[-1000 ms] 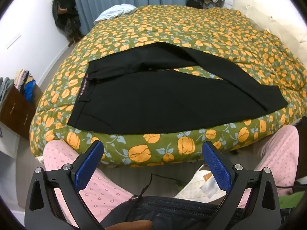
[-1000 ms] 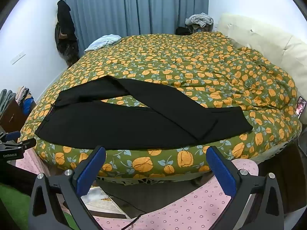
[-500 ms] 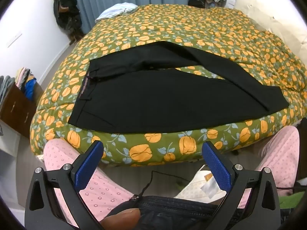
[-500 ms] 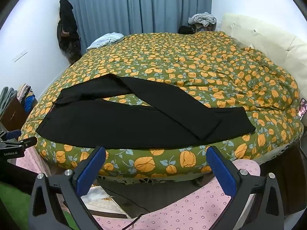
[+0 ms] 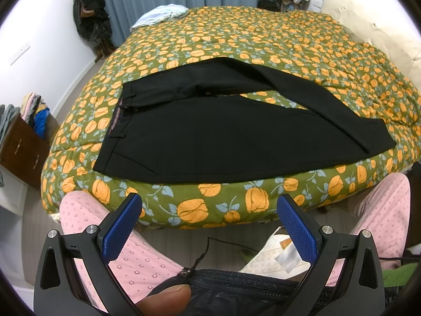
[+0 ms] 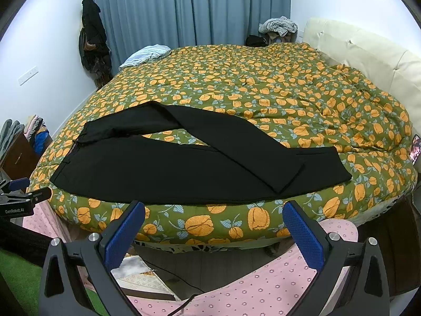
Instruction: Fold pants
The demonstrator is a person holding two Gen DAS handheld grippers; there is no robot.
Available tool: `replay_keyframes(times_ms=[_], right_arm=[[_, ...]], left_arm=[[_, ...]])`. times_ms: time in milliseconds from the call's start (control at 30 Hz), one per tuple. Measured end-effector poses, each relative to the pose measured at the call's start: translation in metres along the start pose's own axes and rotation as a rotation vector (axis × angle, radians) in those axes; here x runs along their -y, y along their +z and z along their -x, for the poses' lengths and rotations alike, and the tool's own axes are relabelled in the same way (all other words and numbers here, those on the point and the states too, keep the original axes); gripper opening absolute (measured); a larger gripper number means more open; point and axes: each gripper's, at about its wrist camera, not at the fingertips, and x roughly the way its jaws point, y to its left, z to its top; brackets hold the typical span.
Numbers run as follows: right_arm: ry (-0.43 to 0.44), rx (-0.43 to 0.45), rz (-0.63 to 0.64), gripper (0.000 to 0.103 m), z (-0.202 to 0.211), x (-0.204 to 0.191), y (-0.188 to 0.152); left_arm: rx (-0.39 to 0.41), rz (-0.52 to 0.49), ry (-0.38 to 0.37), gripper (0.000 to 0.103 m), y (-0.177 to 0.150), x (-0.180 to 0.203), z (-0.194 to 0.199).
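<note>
On the floral bedspread point(image 6: 263, 84) | black pants point(image 5: 210, 137) lie flat along the near edge, far leg crossing diagonally over the near one | our left gripper point(image 5: 209, 226) and right gripper point(image 6: 213, 233) hang spread wide, empty, short of the bed above pink-pyjamaed knees point(image 5: 126, 258)

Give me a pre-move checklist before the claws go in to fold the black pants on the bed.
1. Left claw open, nothing held: ok.
2. Right claw open, nothing held: ok.
3. Black pants in view of both cameras: ok.
4. Legs aligned: not ok; the far leg crosses diagonally over the near one.
5. Waistband visible at the left end: ok.
6. Either claw touching the fabric: not ok; both hang short of the bed edge.
</note>
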Motion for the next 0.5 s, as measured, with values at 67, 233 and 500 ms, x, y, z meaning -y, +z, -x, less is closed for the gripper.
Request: replay_keyframes(times_ms=[67,233,500], right_arm=[[0.001,0.000,-0.001,0.103,0.0000,-0.0001,0.0000],[0.002,-0.001,0.000,0.103,0.0003,0.0006,0.0003],[0.005,-0.005,0.002,0.103,-0.0014,0.0003,0.0010]], left_arm=[[0.001,0.000,0.001,0.102,-0.0001,0.0000,0.0000],[0.000,-0.001,0.000,0.102,-0.0001,-0.0005,-0.0002],[-0.002,-0.001,-0.001,0.102,0.0001,-0.0028,0.0004]])
